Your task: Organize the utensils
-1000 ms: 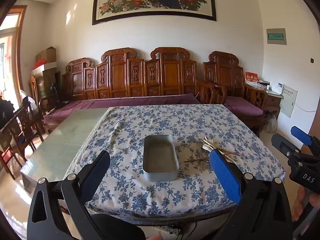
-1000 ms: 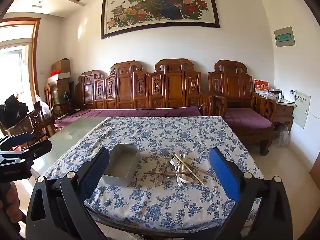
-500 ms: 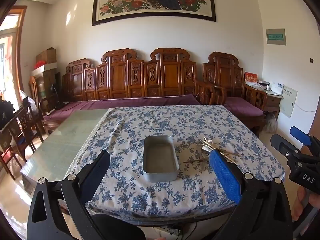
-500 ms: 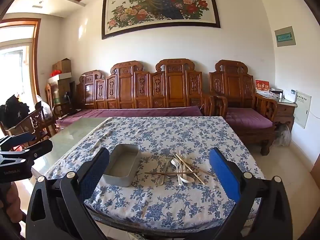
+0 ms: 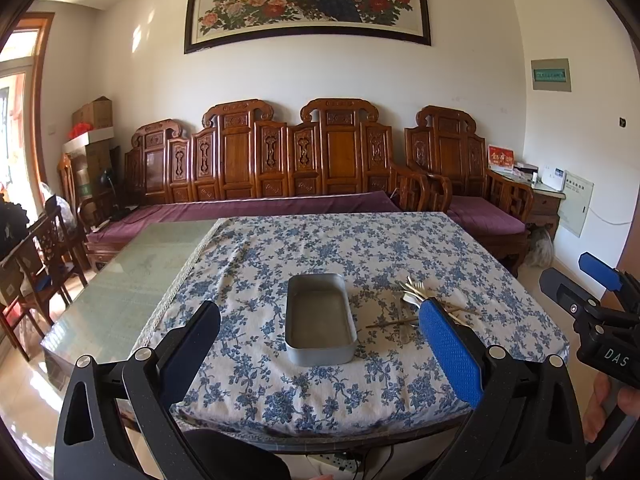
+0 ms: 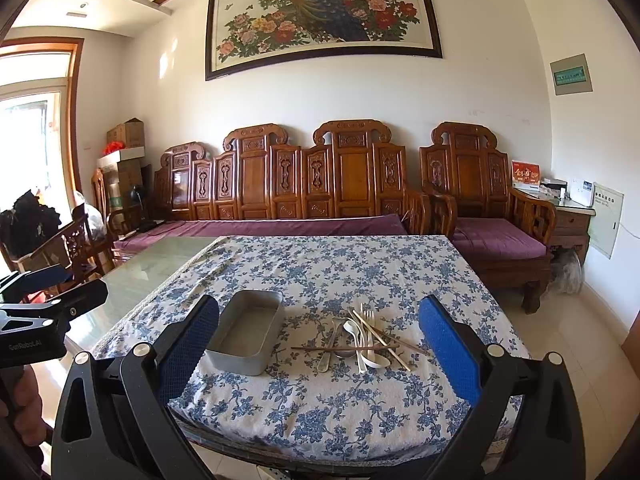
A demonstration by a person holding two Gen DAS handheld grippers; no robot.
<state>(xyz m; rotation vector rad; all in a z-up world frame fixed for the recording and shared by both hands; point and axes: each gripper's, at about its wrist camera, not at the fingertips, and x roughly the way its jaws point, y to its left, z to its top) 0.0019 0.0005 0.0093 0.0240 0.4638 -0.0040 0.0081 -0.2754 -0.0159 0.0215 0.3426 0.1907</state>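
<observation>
Matt metal tin [image 5: 320, 316] on printed cloth [image 5: 280, 264]; glossy carved wood bench [image 5: 280, 152].

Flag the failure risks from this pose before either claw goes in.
1. The utensils lie crossed in one pile, chopsticks over spoons, so closing on one may drag or flick its neighbours.
2. The tablecloth looks loose; a low claw could snag and bunch it, shifting the tin.
3. The tin looks empty and light, and it sits near the pile, so the right claw may knock it when dropping items in.
</observation>
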